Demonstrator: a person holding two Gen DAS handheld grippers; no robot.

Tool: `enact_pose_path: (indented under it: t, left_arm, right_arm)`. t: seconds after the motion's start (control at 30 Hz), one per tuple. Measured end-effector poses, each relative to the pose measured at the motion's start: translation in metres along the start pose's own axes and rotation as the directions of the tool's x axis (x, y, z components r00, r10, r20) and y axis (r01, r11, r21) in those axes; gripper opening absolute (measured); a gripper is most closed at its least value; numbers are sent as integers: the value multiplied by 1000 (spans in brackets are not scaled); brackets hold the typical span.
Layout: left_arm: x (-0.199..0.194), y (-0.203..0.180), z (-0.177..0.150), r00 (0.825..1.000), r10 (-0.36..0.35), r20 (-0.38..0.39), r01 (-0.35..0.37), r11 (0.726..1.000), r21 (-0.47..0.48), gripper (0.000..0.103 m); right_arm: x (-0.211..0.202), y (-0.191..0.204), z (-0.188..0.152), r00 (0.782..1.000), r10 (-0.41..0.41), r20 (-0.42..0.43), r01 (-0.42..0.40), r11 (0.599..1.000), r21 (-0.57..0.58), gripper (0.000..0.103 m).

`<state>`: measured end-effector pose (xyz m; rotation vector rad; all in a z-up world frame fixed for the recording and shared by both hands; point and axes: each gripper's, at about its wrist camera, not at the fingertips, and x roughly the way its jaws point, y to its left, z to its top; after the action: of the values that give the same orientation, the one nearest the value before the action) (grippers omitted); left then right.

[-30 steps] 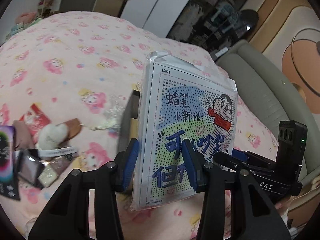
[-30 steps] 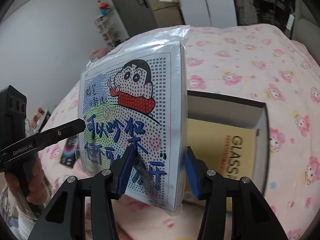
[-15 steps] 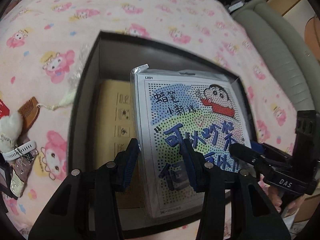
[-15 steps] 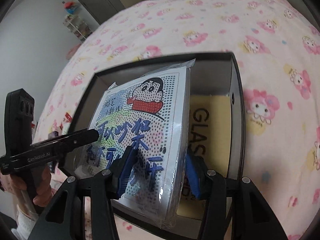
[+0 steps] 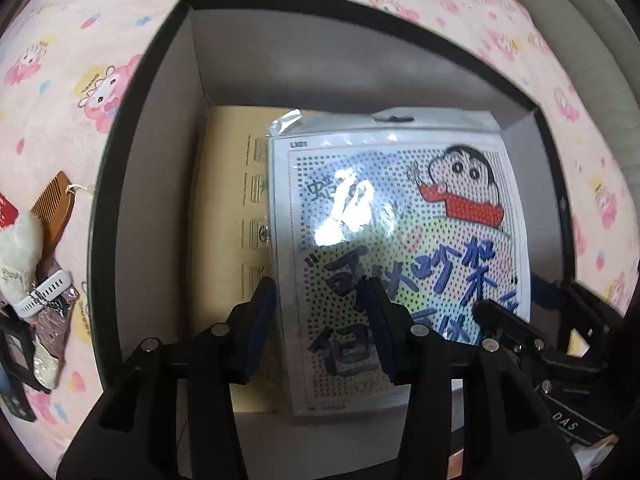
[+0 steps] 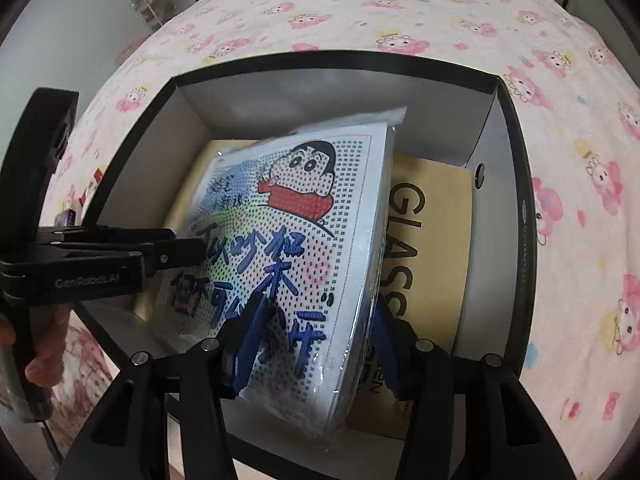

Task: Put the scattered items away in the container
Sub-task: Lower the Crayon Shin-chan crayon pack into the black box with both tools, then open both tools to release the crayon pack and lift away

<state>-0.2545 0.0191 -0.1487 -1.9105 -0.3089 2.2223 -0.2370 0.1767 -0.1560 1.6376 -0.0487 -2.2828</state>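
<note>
A flat cartoon dot-art pack (image 5: 400,220) in clear plastic hangs tilted inside the black box (image 5: 98,240), just above a tan flat carton (image 5: 228,200) on the box floor. My left gripper (image 5: 320,328) is shut on the pack's lower left corner. From the right wrist, the pack (image 6: 300,220) looks thick, and my right gripper (image 6: 318,340) is shut on its lower edge, with the tan carton (image 6: 436,220) beneath. The left gripper (image 6: 188,248) reaches in from the left, a hand on its handle. The right gripper (image 5: 520,328) shows at the pack's lower right.
On the pink printed bedspread left of the box lie a wooden comb (image 5: 52,208), a white plush (image 5: 20,240), a white watch (image 5: 44,292) and some packets (image 5: 48,344). The box walls (image 6: 320,58) stand close around the pack. A grey sofa edge (image 5: 580,60) is at upper right.
Both grippers have carried the pack down from above the bed into the box and tipped steeply downward. In the last half second it sank only slightly further.
</note>
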Motion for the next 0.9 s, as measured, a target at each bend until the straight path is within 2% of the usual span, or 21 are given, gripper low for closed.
enact_pose_path:
  t: [0.07,0.13,0.23,0.27,0.37,0.4,0.53,0.67,0.73,0.8,0.9]
  left_arm:
    - [-5,3,3,1000,-20,18,21,999,-32,45]
    - [-8,4,7,1000,-18,21,19,998,-54,45]
    - [-11,5,12,1000,-19,14,20,996,-83,45]
    - [-11,5,11,1000,-21,14,22,996,-84,45]
    - [-9,6,10,1000,-25,0,25,995,-93,45]
    - [-6,7,19,1000,-17,-10,16,995,-98,45]
    - [-5,-1,11,1000,11,-9,-11,998,-65,42]
    - [-7,-10,-2,995,-86,-47,84,996,-37,41]
    - [-6,-20,-13,983,-163,-84,164,987,-2,41]
    - [-13,-24,-21,983,-173,-63,176,984,35,41]
    - [-26,-8,-22,978,-209,6,209,977,-51,41]
  right_arm:
    - [-12,0,1,997,-32,66,31,1000,2,47]
    - [-23,5,4,986,-85,145,87,996,-12,47]
    - [-25,17,11,977,-103,188,115,992,-53,47]
    - [-22,23,14,979,-102,176,114,992,-59,47]
    - [-3,20,30,995,-73,69,77,996,-55,47]
    - [-3,13,29,997,-63,48,65,996,-54,47]
    - [8,11,44,998,-66,-17,65,997,-45,47]
    - [21,5,43,997,-38,-69,38,999,-3,47]
    - [18,0,37,997,-30,-74,31,999,13,47]
    - [9,-5,34,998,-24,-56,26,999,28,47]
    - [0,-9,38,1000,-22,-15,22,998,51,47]
